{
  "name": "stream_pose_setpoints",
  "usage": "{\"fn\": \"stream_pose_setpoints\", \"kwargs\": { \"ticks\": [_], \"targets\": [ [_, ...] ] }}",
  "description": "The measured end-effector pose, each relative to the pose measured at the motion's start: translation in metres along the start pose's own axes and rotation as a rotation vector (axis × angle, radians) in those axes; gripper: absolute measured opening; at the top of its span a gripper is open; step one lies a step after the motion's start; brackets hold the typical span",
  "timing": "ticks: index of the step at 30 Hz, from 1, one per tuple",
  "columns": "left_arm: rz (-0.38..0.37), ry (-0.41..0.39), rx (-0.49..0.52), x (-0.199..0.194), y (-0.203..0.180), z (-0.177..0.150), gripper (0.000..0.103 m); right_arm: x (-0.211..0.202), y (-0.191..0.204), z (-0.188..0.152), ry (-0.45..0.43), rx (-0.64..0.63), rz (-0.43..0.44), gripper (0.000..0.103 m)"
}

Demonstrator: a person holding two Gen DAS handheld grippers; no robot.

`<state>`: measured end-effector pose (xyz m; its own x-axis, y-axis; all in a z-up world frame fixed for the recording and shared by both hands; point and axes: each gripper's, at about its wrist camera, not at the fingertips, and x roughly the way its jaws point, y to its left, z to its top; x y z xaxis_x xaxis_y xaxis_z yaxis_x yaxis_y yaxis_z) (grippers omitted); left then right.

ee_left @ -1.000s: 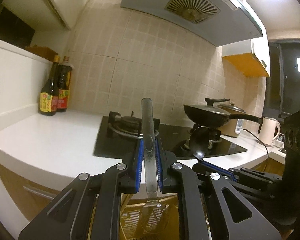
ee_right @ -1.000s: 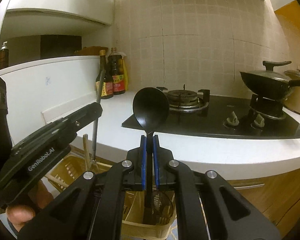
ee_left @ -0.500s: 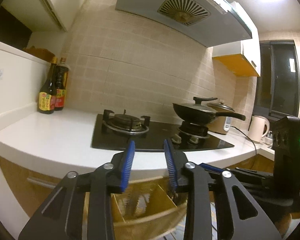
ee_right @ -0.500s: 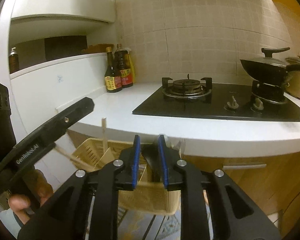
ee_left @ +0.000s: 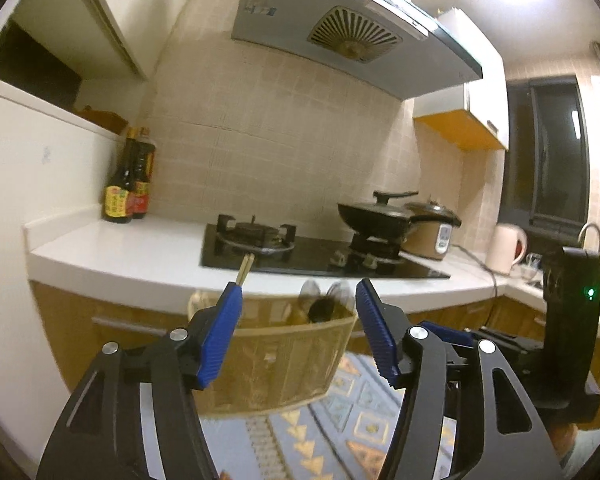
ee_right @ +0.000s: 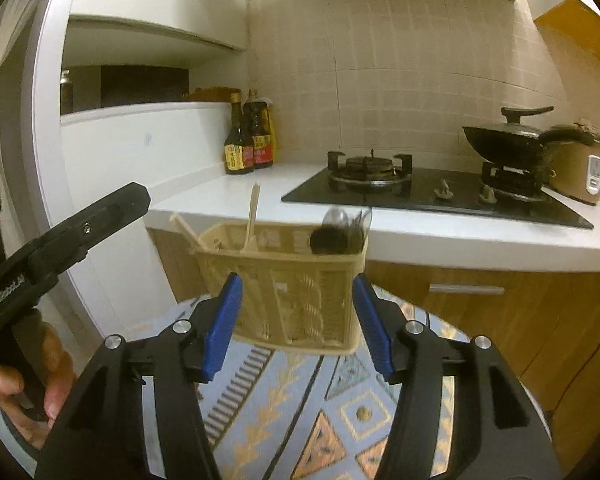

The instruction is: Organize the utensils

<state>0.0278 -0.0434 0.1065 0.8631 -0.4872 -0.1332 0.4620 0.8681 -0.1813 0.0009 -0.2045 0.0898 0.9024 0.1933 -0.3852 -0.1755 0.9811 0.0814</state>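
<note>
1. Fingers of my left gripper (ee_left: 298,300) stand apart, having just been opening, gripping nothing; the basket (ee_left: 276,356) shows beyond the gap.
2. Fingers of my right gripper (ee_right: 296,294) have likewise just been opening and stand apart, empty.
3. Basket, cream plastic, stands over the patterned rug (ee_right: 300,408), below the white desk (ee_right: 236,196) edge.
4. Dark ladle (ee_right: 330,238) and pale spoons sit blurred at the basket's 3 o'clock end; chopsticks (ee_right: 253,212) lean at its 9 o'clock end.
5. Stove (ee_right: 432,196) lies on the desk at 1 o'clock, sauce bottles (ee_right: 248,140) at 11.
</note>
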Motion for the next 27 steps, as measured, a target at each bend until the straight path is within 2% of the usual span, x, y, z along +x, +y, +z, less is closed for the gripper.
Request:
{"fn": "stream_pose_setpoints", "kwargs": {
  "ticks": [3, 6, 9, 13, 18, 22, 27],
  "targets": [
    [0.048, 0.009, -0.007, -0.005, -0.001, -0.018, 0.065, 0.000, 0.003, -0.018, 0.005, 0.001, -0.039, 0.061],
    [0.163, -0.009, -0.010, -0.006, -0.002, -0.035, 0.076, 0.000, 0.001, -0.032, -0.030, 0.013, -0.112, 0.075],
    [0.254, -0.017, 0.003, -0.004, 0.002, -0.046, 0.078, 0.001, -0.008, -0.041, -0.052, 0.047, -0.159, 0.086],
    [0.316, -0.009, 0.007, 0.001, 0.006, -0.060, 0.080, 0.008, -0.019, -0.047, -0.055, 0.054, -0.205, 0.087],
    [0.331, 0.043, 0.015, 0.009, 0.011, -0.073, 0.082, 0.028, -0.027, -0.061, 0.017, 0.042, -0.209, 0.087],
    [0.321, 0.043, 0.054, 0.010, 0.003, -0.076, 0.086, 0.029, -0.030, -0.063, 0.012, 0.053, -0.173, 0.087],
    [0.324, 0.044, 0.097, 0.013, -0.004, -0.078, 0.090, 0.028, -0.026, -0.064, 0.008, 0.045, -0.170, 0.087]
  ]
}}
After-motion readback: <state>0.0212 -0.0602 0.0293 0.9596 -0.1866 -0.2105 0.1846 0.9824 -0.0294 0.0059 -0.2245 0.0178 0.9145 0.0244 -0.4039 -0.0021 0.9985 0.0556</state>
